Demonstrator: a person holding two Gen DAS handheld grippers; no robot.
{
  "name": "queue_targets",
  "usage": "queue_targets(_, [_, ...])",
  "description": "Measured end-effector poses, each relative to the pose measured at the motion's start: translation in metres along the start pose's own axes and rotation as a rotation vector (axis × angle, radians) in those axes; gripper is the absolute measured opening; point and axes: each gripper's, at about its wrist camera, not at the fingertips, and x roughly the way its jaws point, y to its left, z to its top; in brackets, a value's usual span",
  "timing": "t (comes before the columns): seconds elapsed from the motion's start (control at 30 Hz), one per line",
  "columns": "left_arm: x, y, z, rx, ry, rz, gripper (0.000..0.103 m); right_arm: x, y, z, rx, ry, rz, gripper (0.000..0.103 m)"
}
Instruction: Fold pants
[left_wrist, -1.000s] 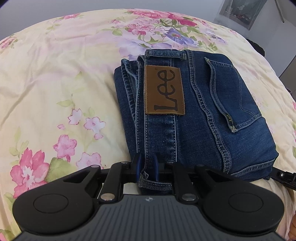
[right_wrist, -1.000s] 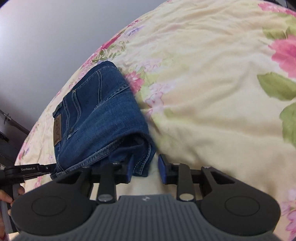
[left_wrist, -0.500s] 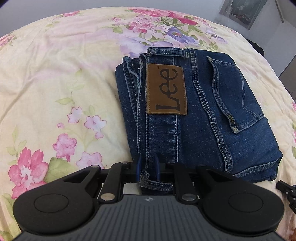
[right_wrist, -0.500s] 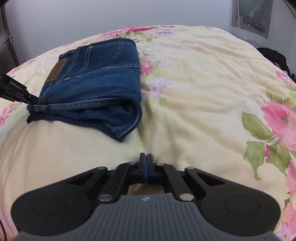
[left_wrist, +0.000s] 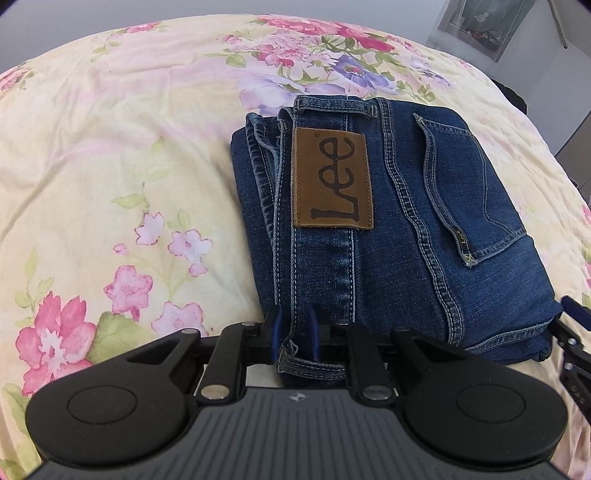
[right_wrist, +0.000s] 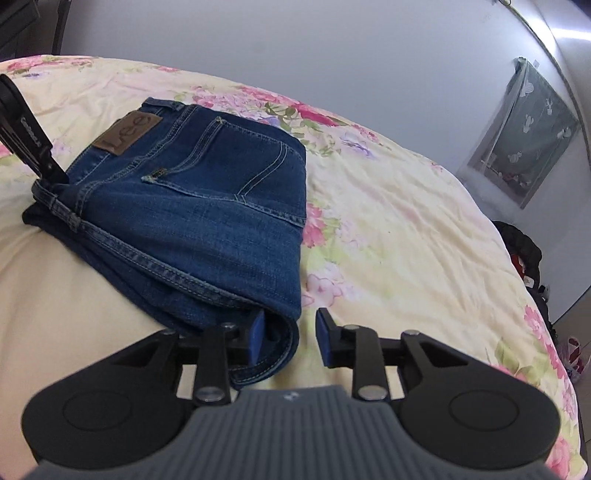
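My left gripper (left_wrist: 294, 338) pinches the waistband of the folded dark-blue denim pants (left_wrist: 399, 236) directly ahead; my right gripper (right_wrist: 290, 338), open, straddles their near corner.

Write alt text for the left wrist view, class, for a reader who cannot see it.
Folded blue jeans with a brown Lee patch lie on a floral bedspread. The left gripper grips their near waistband edge, jaws closed on the denim.
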Motion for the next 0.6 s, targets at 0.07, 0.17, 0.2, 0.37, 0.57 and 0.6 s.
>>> queue_targets(0.07, [0.0,0.001,0.0,-0.003,-0.001,-0.009,0.019,0.008,0.007,-0.001,-0.027,0.011,-0.008,0.024])
queue_targets(0.17, [0.0,0.004,-0.001,-0.011,-0.001,-0.023,0.019,0.016,0.02,-0.003,-0.09,-0.004,-0.079,0.024])
queue_targets(0.2, [0.0,0.005,0.0,-0.015,-0.001,-0.027,0.019,0.019,0.021,-0.003,-0.088,-0.005,-0.109,0.024])
queue_targets(0.37, [0.001,0.007,-0.001,-0.02,-0.004,-0.032,0.021,0.002,0.011,-0.013,-0.021,-0.044,-0.073,0.0])
queue_targets(0.57, [0.001,0.004,-0.002,-0.012,-0.008,-0.014,0.021,-0.015,0.004,-0.025,0.017,-0.019,-0.024,0.0])
queue_targets(0.6, [0.0,0.004,-0.003,-0.008,-0.009,-0.01,0.021,-0.013,0.003,-0.026,0.025,-0.004,-0.023,0.0])
